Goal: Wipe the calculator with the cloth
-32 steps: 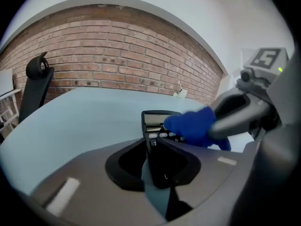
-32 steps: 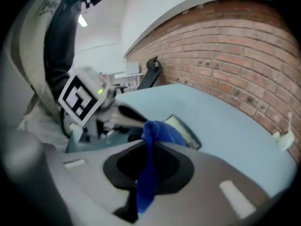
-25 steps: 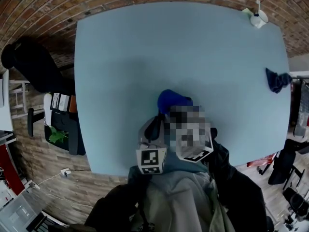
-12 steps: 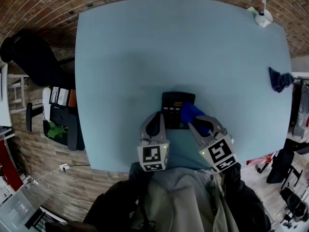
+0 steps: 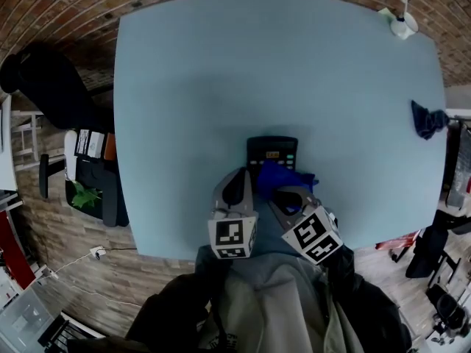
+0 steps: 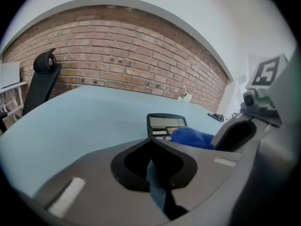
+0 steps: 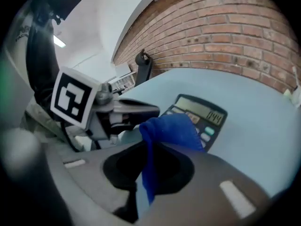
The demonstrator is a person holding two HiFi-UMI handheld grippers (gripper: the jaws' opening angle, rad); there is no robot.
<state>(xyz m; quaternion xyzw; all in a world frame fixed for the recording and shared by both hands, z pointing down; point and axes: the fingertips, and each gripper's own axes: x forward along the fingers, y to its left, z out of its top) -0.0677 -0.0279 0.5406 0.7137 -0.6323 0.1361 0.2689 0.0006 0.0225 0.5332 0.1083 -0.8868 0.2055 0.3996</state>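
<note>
cloth: blue cloth lies bunched on the keypad, at the near end of the calculator. A second ago it covered the far end and hid the display. Half a second ago it sat toward the right side of the keys.
calculator: on the table, near the front edge, in the same place across the three head views. Display and top key rows are bare now.
right gripper: right gripper pinches one fold of the cloth between its jaws, and the rest spills forward onto the keys. It went right, then came back toward centre, with its marker cube turned.
left gripper: left gripper has jaws pressed together with nothing between. The tip is just beside the calculator's near left corner, unmoved. Cannot tell whether it touches.
reading: the wipe is under way, strokes working from the display down to the keys.
left to do: probably the left keys and the near edge.
risk: the calculator may slide if the left gripper is not bracing it.
</note>
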